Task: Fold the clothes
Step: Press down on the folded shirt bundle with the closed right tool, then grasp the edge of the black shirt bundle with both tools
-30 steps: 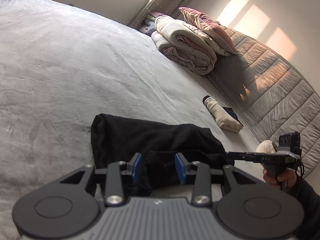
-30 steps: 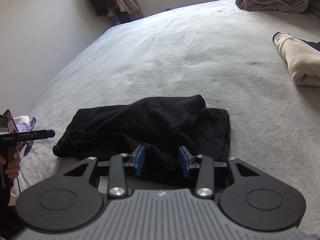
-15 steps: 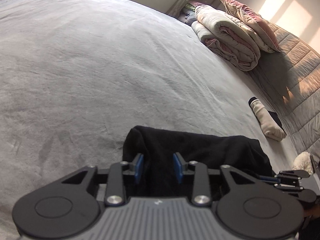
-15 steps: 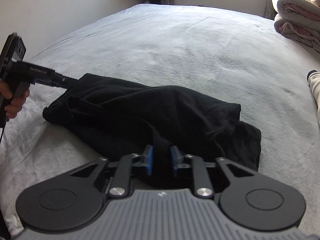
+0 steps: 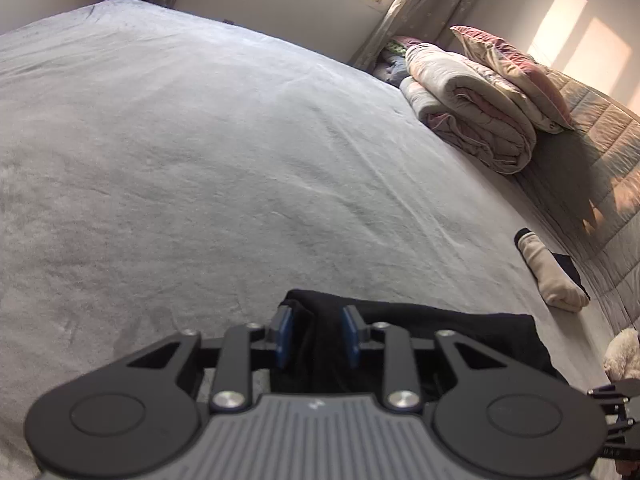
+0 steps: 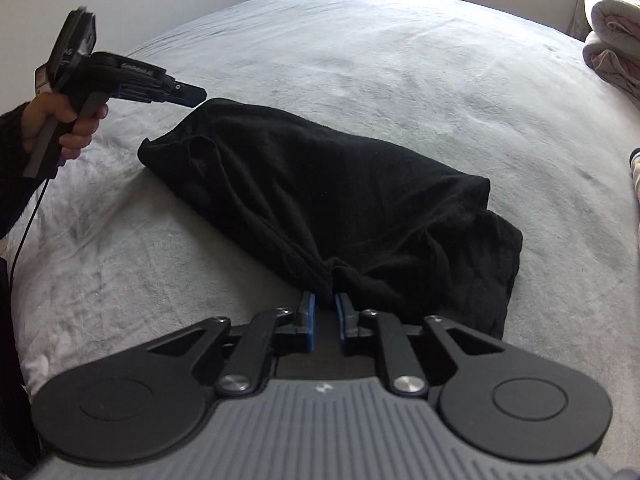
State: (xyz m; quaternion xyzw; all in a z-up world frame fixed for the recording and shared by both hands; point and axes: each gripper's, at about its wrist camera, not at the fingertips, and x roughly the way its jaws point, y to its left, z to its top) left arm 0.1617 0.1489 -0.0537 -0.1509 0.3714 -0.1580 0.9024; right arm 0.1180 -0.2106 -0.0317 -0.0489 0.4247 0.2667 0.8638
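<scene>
A black garment [image 6: 340, 184] lies bunched in a long bundle on the grey bed [image 6: 400, 60]. My right gripper [image 6: 325, 316] pinches a gathered fold at its near edge; the jaws stand narrow and are opening. My left gripper [image 5: 317, 336] is at the garment's [image 5: 440, 332] far left corner. Its jaws are opening, and a ridge of black cloth lies between the blue pads [image 5: 284, 336] without being pressed. In the right wrist view the left gripper [image 6: 194, 96] hangs just above that corner, held by a hand [image 6: 68, 128].
A folded beige garment [image 5: 556, 280] lies near the quilted headboard [image 5: 600, 152]. Folded quilts [image 5: 472, 120] and a pillow [image 5: 516, 68] are stacked at the far right, and a plush toy [image 5: 624, 352] sits at the bed's edge. Grey bedding [image 5: 200, 160] stretches wide to the left.
Both grippers narrowed onto the black garment and have since widened again. The left gripper moved to the garment's left corner. The right gripper rolled, and the cloth is more bunched.
</scene>
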